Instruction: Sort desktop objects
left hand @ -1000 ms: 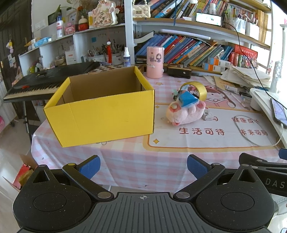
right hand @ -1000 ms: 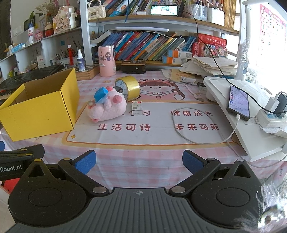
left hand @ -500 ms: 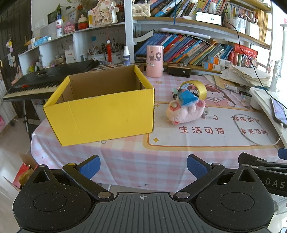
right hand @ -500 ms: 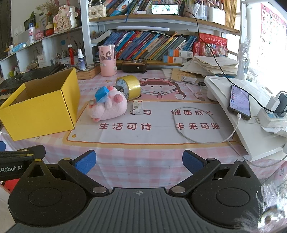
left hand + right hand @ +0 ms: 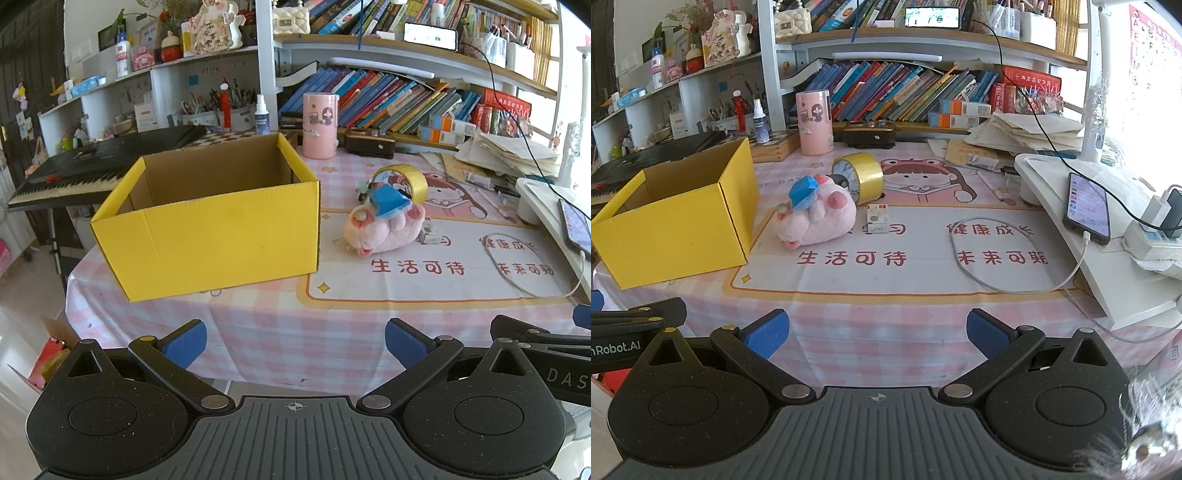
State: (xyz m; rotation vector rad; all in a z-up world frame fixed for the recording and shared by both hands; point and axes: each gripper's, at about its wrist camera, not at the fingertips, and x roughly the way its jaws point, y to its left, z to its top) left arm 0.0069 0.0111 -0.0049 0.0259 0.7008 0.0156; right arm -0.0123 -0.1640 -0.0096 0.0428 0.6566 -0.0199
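Desk mat (image 5: 886, 273) reads 生活可待 (image 5: 851, 257), 未来可期 (image 5: 1001, 257).

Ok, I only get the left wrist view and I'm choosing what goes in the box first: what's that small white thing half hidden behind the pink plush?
Observer: In the right wrist view it's a small white packet, lying flat on the mat just right of the pink plush, with a narrow gap between them.
Operator: Is the right hand-held gripper carrying anything? I see only its edge.
Observer: No, the right hand-held gripper is open and empty, near the table's front edge.
Operator: Anything beyond the phone?
Observer: A white power strip with a charger plugged in, right of the phone.
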